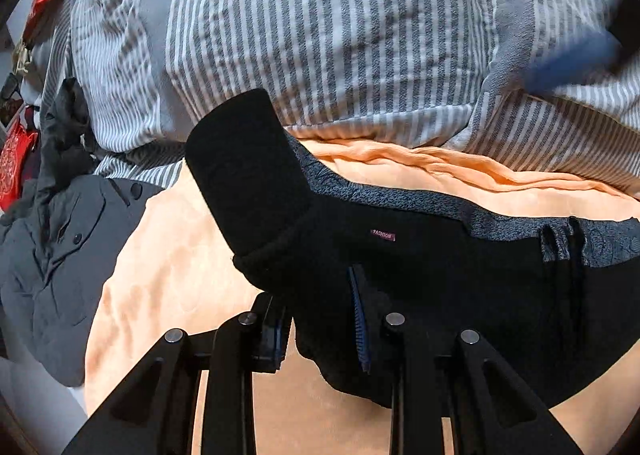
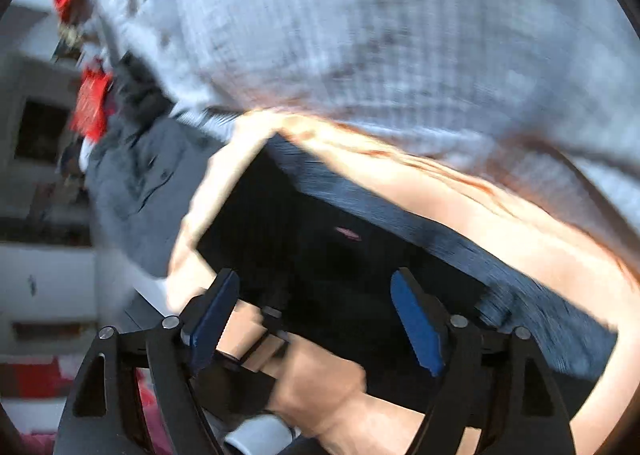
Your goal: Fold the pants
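A: Looking nearest first: your left gripper (image 1: 320, 331) has its fingers pinched shut on the near edge of the black pants (image 1: 420, 255), cloth bunched between the blue pads. I'd judge that a sound hold, since the fabric looks thick and knitted, soft rather than slippery.

B: And the right one?

A: Your right gripper (image 2: 320, 319) has its fingers spread wide with nothing in them; through the gap you see your left hand (image 2: 316, 387) and the pants beyond. That view is blurred, so I can't tell how close the fingers sit to the cloth.

B: Where do the pants lie?

A: On the bed, across the peach sheet (image 1: 168, 255), with the grey patterned waistband (image 1: 440, 195) along the far edge and a small pink label (image 1: 383, 235) below it. One black part (image 1: 244, 163) stands up in a soft roll to the left.

B: How will they handle?

A: Limp and fairly light, I'd say; they will sag and drag wherever you don't support them. Take the second hold along the same edge, well apart from the first, so the fold stays straight.

B: Anything behind?

A: Farther back lie a grey jacket (image 1: 60, 255) on the left and the striped duvet (image 1: 320, 35).
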Action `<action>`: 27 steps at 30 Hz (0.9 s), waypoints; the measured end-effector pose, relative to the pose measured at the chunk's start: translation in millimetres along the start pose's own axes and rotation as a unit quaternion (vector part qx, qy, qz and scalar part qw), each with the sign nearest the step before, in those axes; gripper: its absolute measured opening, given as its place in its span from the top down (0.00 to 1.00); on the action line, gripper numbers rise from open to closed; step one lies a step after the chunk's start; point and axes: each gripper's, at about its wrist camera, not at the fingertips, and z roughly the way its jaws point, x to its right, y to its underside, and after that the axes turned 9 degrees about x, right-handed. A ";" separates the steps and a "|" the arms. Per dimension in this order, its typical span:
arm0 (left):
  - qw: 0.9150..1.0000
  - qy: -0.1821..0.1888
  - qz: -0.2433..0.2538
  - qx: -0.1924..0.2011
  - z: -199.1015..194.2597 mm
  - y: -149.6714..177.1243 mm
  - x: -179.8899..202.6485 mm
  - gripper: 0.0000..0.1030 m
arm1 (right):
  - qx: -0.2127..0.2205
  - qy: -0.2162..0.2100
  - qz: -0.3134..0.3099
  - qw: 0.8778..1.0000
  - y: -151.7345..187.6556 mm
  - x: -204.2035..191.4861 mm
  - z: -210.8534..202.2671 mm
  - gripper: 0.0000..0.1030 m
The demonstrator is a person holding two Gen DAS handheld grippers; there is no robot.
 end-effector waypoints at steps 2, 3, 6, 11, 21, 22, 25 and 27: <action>1.000 0.000 0.005 0.003 0.1 -1.3 2.2 0.73 | -0.033 0.006 -0.037 0.999 -16.3 -24.2 19.7 0.15; 1.000 -0.001 0.010 0.006 -0.2 -2.0 3.2 0.73 | -0.049 0.015 -0.057 0.997 -23.2 -36.4 31.4 0.14; 1.000 0.000 0.017 0.010 -3.9 0.0 4.3 0.73 | -0.093 0.035 -0.097 0.990 -34.7 -60.8 64.4 0.14; 1.000 -0.001 0.014 0.010 -5.2 1.3 2.0 0.73 | -0.179 0.055 -0.111 0.976 -32.4 -67.9 122.2 0.14; 0.998 0.034 0.043 0.027 -28.9 -7.8 22.1 0.73 | -0.101 0.000 -0.060 0.993 -7.8 -33.1 76.5 0.83; 0.997 0.042 0.051 0.032 -36.0 -10.6 28.3 0.73 | -0.085 -0.014 -0.047 0.995 -2.3 -24.5 63.4 0.83; 0.994 0.062 0.077 0.045 -55.7 -16.8 50.2 0.73 | -0.041 -0.051 -0.001 0.998 14.9 4.6 25.7 0.83; 0.992 0.075 0.091 0.051 -68.2 -21.0 65.6 0.73 | -0.005 -0.075 0.032 0.997 32.7 24.9 -1.0 0.83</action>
